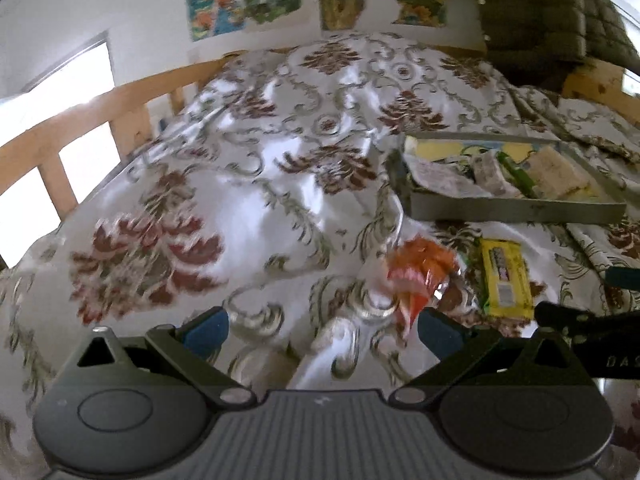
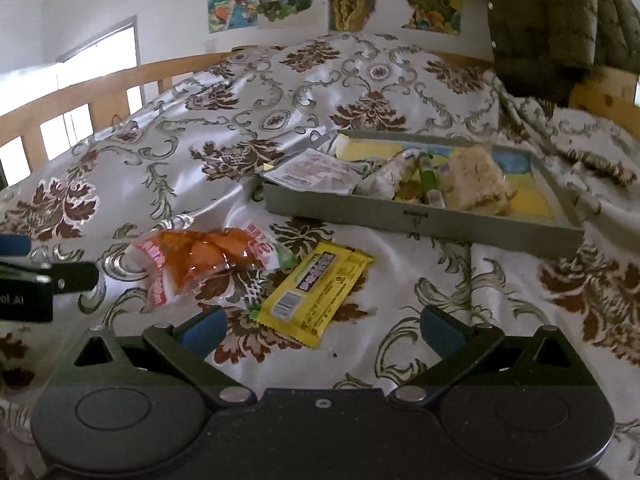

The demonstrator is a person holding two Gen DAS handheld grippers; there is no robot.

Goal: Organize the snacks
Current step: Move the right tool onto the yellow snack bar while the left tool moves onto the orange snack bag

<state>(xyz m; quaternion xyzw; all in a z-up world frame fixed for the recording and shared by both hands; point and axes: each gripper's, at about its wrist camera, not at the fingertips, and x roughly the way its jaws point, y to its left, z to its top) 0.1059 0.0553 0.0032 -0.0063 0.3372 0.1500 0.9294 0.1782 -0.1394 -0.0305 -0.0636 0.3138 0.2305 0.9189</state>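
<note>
The yellow snack bar [image 2: 312, 294] and the orange snack bag [image 2: 200, 266] lie touching on the bed's floral bedspread [image 2: 460, 304], near the gray tray [image 2: 424, 222] that already holds several snacks. Both the right gripper [image 2: 322, 330] and the left gripper [image 1: 320, 330] are released and empty. Best to close squarely across the bar's width without pinching fabric. Its label is too blurred to read.

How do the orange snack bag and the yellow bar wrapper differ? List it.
1. The orange snack bag is crumpled and partly see-through; the yellow bar wrapper is flat and opaque.
2. The orange snack bag lies left, nearer the left hand-held gripper; the yellow bar wrapper lies right of it.
Both rest on the bedspread, outside the gray tray.
</note>
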